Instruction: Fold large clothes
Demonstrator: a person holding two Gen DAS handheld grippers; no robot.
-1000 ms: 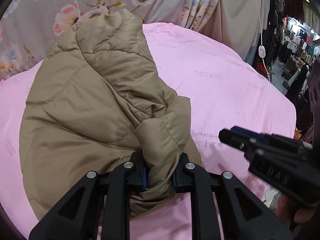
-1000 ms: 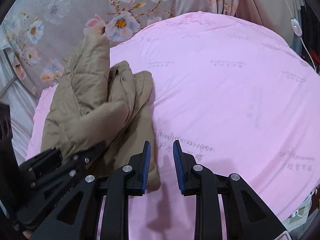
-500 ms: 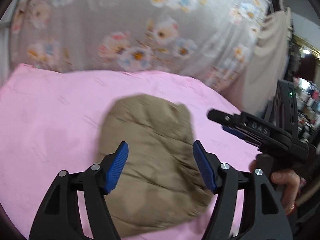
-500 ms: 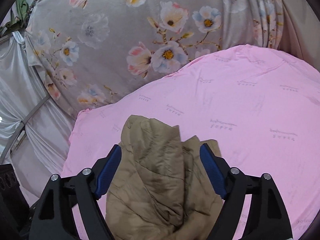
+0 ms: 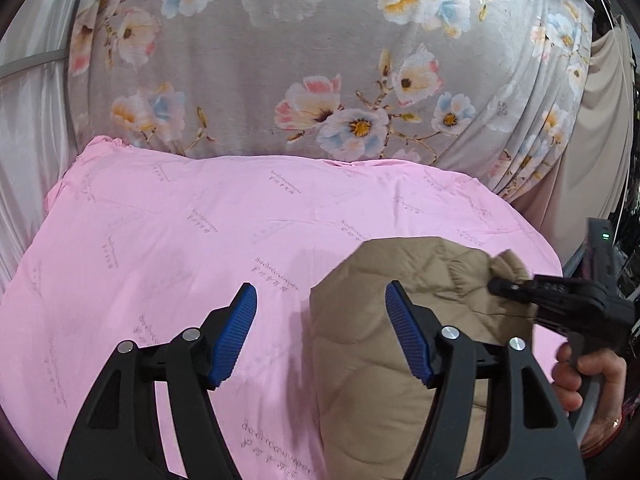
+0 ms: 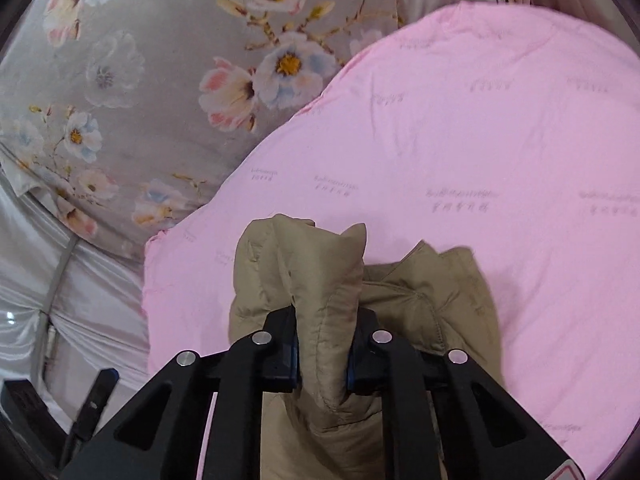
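A tan quilted puffer jacket (image 5: pixel 384 344) lies bunched on the pink sheet (image 5: pixel 180 240). My left gripper (image 5: pixel 320 332) is open and empty above the sheet; its right finger overlaps the jacket's left edge. My right gripper (image 6: pixel 322 354) is shut on a thick fold of the jacket (image 6: pixel 320 292), which stands up between the blue pads. In the left wrist view the right gripper (image 5: pixel 560 300) pinches the jacket's far right edge, held by a hand (image 5: pixel 588 384).
A grey floral curtain (image 5: pixel 320 60) hangs behind the bed. Pale satin drapes (image 6: pixel 60 320) hang at the left of the bed. The pink sheet (image 6: pixel 480 140) stretches away to the right. Shop clothing racks show dimly at the far right.
My left gripper let go of the jacket, opened and lifted back. My right gripper opened, moved over the jacket and closed on a fold of it.
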